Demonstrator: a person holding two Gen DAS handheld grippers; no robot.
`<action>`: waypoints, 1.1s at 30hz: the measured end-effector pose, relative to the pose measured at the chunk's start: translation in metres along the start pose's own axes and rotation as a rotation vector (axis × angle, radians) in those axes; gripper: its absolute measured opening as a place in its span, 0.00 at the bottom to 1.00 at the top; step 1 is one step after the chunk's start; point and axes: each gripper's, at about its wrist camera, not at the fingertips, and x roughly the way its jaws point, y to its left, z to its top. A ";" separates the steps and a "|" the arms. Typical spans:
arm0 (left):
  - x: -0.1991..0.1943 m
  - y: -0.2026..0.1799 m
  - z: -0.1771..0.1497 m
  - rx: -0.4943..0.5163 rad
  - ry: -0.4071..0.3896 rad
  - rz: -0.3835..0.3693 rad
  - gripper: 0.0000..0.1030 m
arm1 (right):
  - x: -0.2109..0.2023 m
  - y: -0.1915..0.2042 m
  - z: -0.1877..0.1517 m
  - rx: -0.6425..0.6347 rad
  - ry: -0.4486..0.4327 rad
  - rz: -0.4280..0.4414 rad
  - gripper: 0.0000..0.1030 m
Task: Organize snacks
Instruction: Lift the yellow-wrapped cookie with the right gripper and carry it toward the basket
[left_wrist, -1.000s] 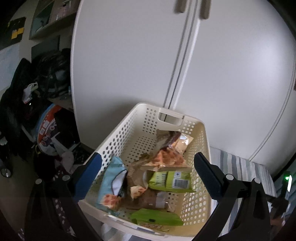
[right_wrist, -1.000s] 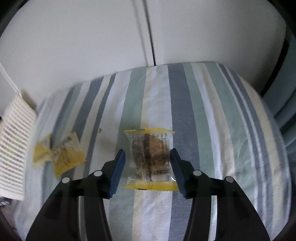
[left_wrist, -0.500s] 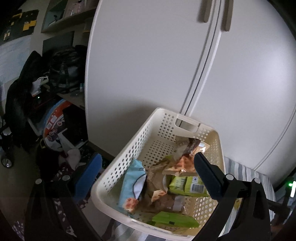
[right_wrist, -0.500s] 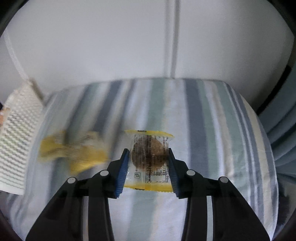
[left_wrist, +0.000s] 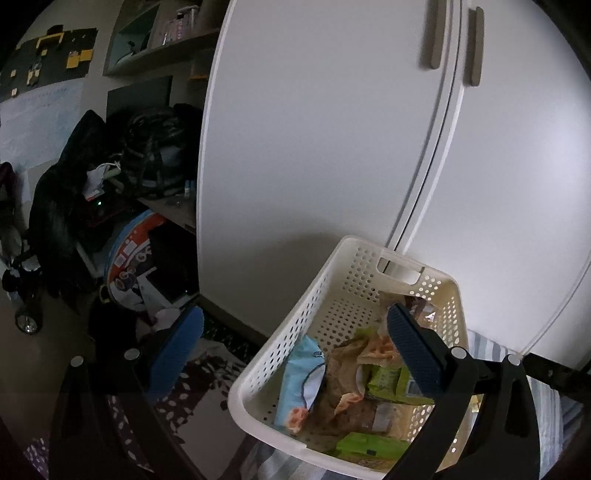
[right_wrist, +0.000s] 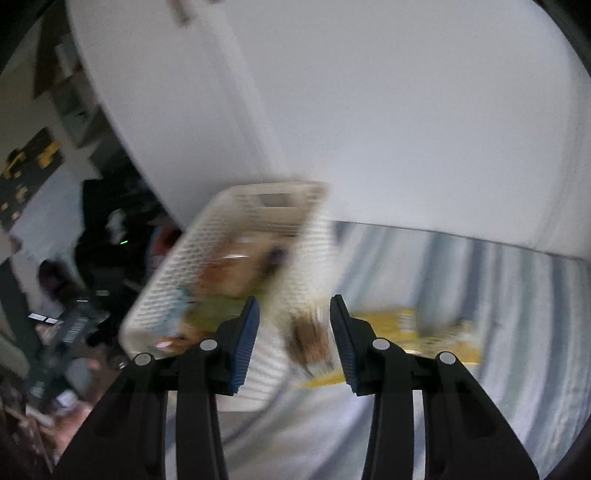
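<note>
Brightness, left wrist view: dim overall; the white wardrobe doors (left_wrist: 369, 147) are brightest, falling to grey toward 7 o'clock.
Dark zone: the cluttered corner (left_wrist: 92, 206) from 8 to 10 o'clock, detail nearly lost.
Shadow: a soft grey patch on the door just above the basket (left_wrist: 343, 280).
Sharpness, left wrist view: crisp at centre, no smear.
Blur, right wrist view: heavy motion smear across the basket (right_wrist: 225, 266), the yellow packets (right_wrist: 406, 332) and the striped cloth (right_wrist: 498, 295); labels unreadable.
Sharp exception: the right gripper (right_wrist: 295, 339), in clear focus.
Distortion: fisheye bowing of door edges; black vignette at all corners.
</note>
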 end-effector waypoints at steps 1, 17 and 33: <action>-0.001 0.002 0.001 -0.007 -0.001 0.000 0.98 | 0.003 0.013 0.002 -0.019 0.006 0.021 0.39; -0.005 0.009 0.004 -0.056 -0.004 -0.027 0.98 | 0.030 -0.047 -0.056 0.159 0.157 -0.120 0.49; -0.005 0.016 0.006 -0.078 -0.001 -0.034 0.98 | 0.070 -0.025 -0.084 0.073 0.224 -0.256 0.66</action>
